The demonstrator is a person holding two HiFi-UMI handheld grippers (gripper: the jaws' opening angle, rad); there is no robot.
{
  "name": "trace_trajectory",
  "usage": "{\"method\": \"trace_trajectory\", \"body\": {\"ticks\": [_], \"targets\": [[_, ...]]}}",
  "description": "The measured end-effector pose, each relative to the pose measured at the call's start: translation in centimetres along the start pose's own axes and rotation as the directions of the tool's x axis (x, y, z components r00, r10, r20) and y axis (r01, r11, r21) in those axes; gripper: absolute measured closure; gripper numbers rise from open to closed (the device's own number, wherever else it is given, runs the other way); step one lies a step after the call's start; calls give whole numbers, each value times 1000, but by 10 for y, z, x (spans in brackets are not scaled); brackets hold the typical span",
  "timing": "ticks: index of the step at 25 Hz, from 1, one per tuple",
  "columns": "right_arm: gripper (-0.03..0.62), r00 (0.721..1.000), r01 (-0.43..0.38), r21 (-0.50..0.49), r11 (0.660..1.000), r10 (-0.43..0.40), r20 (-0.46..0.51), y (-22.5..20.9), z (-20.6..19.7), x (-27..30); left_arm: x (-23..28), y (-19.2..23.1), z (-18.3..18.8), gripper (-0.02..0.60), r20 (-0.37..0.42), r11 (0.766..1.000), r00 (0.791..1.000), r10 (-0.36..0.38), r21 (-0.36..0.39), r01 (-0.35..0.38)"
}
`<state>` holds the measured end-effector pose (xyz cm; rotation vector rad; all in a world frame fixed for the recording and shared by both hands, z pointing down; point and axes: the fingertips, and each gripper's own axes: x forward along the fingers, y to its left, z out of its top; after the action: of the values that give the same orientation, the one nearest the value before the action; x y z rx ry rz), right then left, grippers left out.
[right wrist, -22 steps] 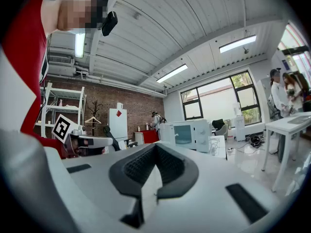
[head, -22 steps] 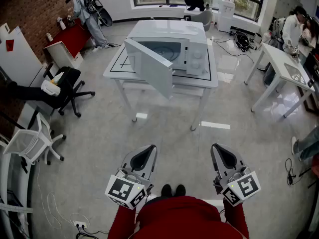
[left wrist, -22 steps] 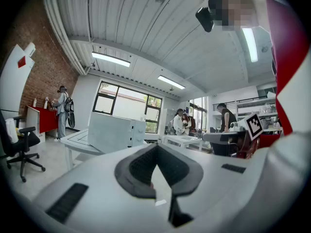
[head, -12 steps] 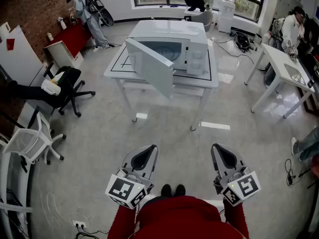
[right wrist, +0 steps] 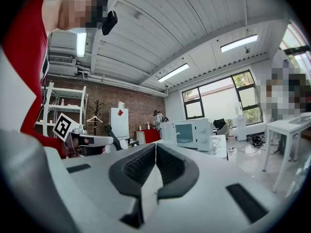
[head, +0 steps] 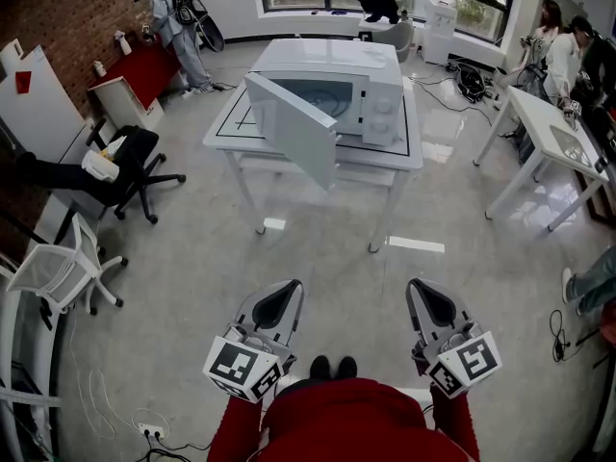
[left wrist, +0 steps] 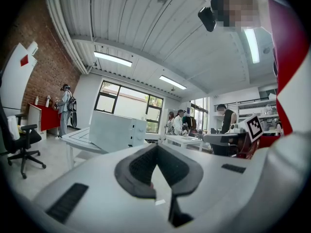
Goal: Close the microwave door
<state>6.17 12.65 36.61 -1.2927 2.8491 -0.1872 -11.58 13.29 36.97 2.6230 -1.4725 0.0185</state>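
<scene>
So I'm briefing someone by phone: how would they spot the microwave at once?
Find the white table standing mid-room. The microwave is the lone white box on it. Unlike anything nearby, its door stands wide open, hinged at the left.

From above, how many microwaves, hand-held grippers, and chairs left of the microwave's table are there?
Microwave: 1
Hand-held grippers: 2
Chairs, one black, one white: 2
Total: 5
</scene>
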Motion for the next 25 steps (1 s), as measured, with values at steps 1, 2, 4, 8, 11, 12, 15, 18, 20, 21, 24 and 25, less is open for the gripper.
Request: {"method": "trace_trajectory", "body": {"ticks": [1, 2, 4, 8, 11, 12, 15, 18, 20, 21, 24, 25], "targets": [[579, 1000, -1, 4, 1000, 1, -3, 0, -1, 0, 0, 0, -1, 571, -2, 1000, 1000, 0, 0, 0], [580, 1000, -1, 8, 1000, 1, -4, 0, -2, 0, 0, -1, -1, 571, -4, 1000, 1000, 0, 0, 0], [580, 1000, -1, 14, 1000, 1, -4, -1, -2, -1, 1, -2, -2, 571, -6, 1000, 1000, -1, 0, 1], [580, 1000, 6, 22, 1000, -6, -3, -6, -3, -4, 3, -6, -5, 571, -13, 1000, 1000, -2, -3, 2], [579, 1000, 8, 26, 1000, -8, -2, -10, -1, -4, 6, -6, -7, 571, -25, 1000, 1000, -3, -10, 2], [579, 1000, 7, 27, 1000, -7, -3, -11, -1, -5, 8, -7, -8, 571, -27, 1000, 1000, -4, -14, 4], [579, 1000, 6, 31, 999, -6, 1, -16, -1, -6, 14, -9, -8, 571, -34, 1000, 999, -6, -15, 6], [579, 1000, 7, 33, 999, -7, 7, -23, -1, -7, 23, -12, -10, 571, -39, 1000, 999, -6, -7, 6], [579, 1000, 10, 33, 999, -10, 10, -29, -1, -8, 29, -14, -9, 571, -41, 1000, 999, -3, -1, 3], [580, 1000, 11, 32, 999, -12, 12, -32, -1, -9, 32, -14, -9, 571, -41, 1000, 999, 1, 3, -1], [580, 1000, 14, 31, 999, -15, 21, -41, 1, -12, 41, -14, -6, 571, -38, 1000, 999, 18, 22, -17], [579, 1000, 15, 31, 999, -16, 24, -44, 1, -13, 43, -14, -5, 571, -38, 999, 999, 25, 30, -24]]}}
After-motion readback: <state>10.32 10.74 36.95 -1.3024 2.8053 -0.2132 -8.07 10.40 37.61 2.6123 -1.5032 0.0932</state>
